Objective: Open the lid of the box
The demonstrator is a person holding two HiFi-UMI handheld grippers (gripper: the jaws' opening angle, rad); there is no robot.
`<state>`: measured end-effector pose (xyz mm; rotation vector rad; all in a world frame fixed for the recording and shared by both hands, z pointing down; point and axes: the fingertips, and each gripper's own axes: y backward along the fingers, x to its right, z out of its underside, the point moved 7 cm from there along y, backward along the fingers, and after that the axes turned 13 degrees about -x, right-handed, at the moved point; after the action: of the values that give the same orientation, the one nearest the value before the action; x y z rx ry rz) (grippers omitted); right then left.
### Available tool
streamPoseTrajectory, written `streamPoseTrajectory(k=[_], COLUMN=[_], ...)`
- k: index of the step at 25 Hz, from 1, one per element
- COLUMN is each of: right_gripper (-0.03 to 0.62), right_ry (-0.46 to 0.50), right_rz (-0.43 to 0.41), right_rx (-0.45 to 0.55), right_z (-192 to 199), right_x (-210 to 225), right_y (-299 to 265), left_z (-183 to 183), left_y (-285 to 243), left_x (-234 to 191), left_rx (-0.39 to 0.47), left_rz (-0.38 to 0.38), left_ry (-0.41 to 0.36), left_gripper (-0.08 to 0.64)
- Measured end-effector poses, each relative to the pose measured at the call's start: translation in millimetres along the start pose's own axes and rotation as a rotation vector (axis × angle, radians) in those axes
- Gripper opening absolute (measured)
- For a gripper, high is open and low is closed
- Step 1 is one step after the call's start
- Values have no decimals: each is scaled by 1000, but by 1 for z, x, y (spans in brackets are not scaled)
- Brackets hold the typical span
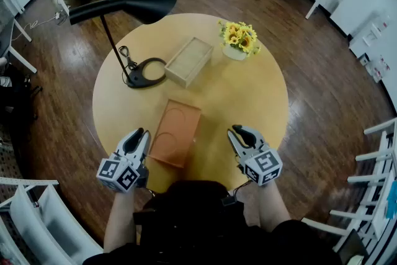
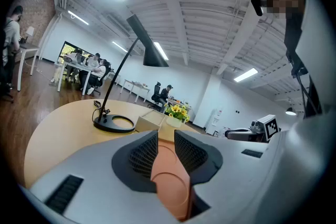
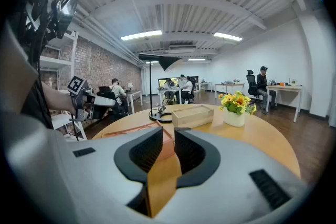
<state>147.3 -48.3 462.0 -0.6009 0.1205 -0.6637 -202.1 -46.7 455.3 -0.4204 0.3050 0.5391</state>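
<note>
A flat orange-brown box (image 1: 175,133) with its lid down lies on the round wooden table (image 1: 248,96), near the front edge. My left gripper (image 1: 141,134) rests just left of the box, jaws apart, nothing pinched; in the left gripper view the box (image 2: 170,181) shows through the gap of the left gripper (image 2: 166,132). My right gripper (image 1: 237,133) sits to the right of the box, a short way off it. In the right gripper view the right gripper (image 3: 168,130) stands part open over bare table, with the box's corner (image 3: 166,148) beyond.
An open, pale wooden tray (image 1: 189,61) lies behind the box. A black desk lamp (image 1: 146,71) stands at the back left, its shade overhanging the table. A pot of yellow flowers (image 1: 239,39) is at the back right. Desks, chairs and people fill the room around.
</note>
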Motion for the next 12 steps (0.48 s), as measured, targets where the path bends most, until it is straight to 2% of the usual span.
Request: streamPoseTrajectory(k=[6, 7, 8, 12], right_gripper=[81, 139, 155, 155], right_ry=[99, 118, 137, 257], right_rz=[-34, -45, -56, -92], right_rx=[-68, -91, -119, -268], right_z=[1, 3, 6, 29], right_x=[-12, -16, -20, -34], right_y=[-31, -38, -45, -76], left_z=[6, 6, 7, 17], left_y=[-21, -25, -28, -47], left_x=[-8, -9, -10, -14], left_rx=[-76, -88, -102, -175], left_rz=[6, 4, 4, 5], left_ry=[-26, -31, -34, -47], left_gripper=[92, 92, 92, 92])
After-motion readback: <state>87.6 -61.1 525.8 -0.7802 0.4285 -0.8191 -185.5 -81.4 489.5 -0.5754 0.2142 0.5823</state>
